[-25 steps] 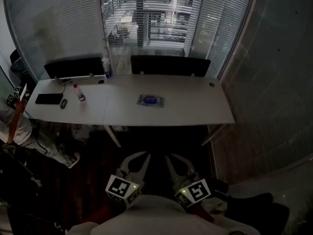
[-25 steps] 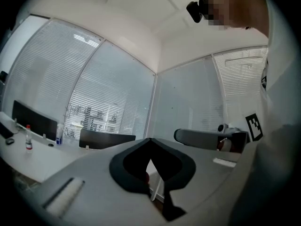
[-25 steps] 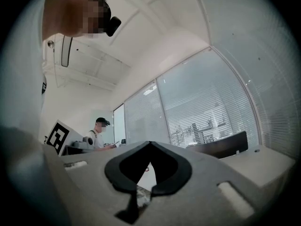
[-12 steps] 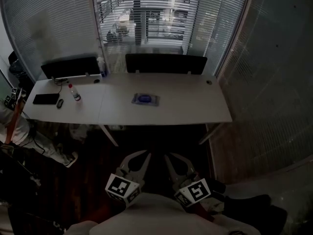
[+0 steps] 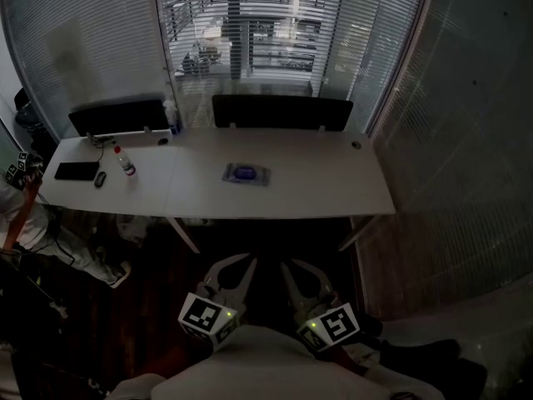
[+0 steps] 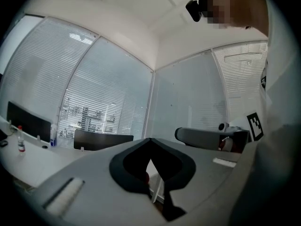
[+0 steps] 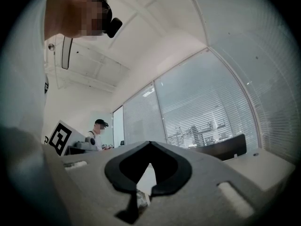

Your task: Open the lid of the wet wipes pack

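Observation:
The wet wipes pack (image 5: 246, 174), bluish with a darker lid patch, lies flat near the middle of the long white table (image 5: 333, 182), far ahead of me. Both grippers are held low against my body, well short of the table. The left gripper (image 5: 248, 263) and the right gripper (image 5: 285, 265) point forward with their tips together and nothing between them. In the left gripper view the left gripper (image 6: 150, 139) shows jaws meeting at the tip. The right gripper (image 7: 150, 143) looks the same in its own view. Neither gripper view shows the pack.
A small bottle (image 5: 125, 162), a mouse (image 5: 100, 178) and a flat black device (image 5: 77, 171) sit at the table's left end. Two dark chair backs (image 5: 281, 112) stand behind the table. A person (image 5: 17, 207) is at the far left. Blinds cover the glass walls around.
The head view has shifted slightly, so the table and pack sit a little further left in the picture. Both grippers stay at my body, still shut.

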`<state>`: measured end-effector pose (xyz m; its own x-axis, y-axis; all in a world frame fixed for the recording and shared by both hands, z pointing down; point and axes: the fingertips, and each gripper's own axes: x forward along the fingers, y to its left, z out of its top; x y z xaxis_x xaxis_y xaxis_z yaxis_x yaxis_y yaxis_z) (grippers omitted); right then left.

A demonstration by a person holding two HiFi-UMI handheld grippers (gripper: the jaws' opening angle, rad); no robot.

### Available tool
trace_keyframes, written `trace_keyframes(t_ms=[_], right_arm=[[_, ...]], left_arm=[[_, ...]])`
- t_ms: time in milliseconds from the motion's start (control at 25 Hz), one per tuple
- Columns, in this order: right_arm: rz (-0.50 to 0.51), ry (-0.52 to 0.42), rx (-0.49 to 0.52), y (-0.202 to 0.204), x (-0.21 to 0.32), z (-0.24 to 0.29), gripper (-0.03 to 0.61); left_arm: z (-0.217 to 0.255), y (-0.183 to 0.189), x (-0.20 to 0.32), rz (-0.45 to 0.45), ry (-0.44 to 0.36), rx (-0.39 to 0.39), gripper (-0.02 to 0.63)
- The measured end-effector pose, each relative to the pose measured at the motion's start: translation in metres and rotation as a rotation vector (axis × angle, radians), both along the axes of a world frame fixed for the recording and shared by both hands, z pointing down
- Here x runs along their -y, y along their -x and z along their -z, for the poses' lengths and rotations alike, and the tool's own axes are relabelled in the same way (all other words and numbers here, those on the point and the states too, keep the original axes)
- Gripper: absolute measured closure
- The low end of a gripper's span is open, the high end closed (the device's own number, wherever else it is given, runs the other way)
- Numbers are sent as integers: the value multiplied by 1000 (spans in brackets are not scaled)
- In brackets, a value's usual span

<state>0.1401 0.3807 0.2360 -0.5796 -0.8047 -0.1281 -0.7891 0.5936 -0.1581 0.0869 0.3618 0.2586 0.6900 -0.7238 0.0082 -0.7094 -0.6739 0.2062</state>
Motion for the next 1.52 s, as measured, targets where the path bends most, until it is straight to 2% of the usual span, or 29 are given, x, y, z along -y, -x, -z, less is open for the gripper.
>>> trace_keyframes(t_ms=[440, 600, 760, 1240, 1520], right_arm=[[-7, 2, -14, 16, 70, -3, 577], [-4, 0, -41, 27, 116, -10, 578], [-12, 24, -41, 42, 169, -1, 577], [11, 37, -58, 96, 307, 10, 577], [13, 29, -64, 113, 380, 14, 578]], left_arm=[[-7, 11, 74, -17, -10, -25, 611], [-16, 25, 120, -16, 15, -24, 611], [-6, 42, 170, -15, 33, -36, 611], [-2, 93, 301, 5, 58, -36, 611], [4, 114, 374, 22, 49, -48, 611]])
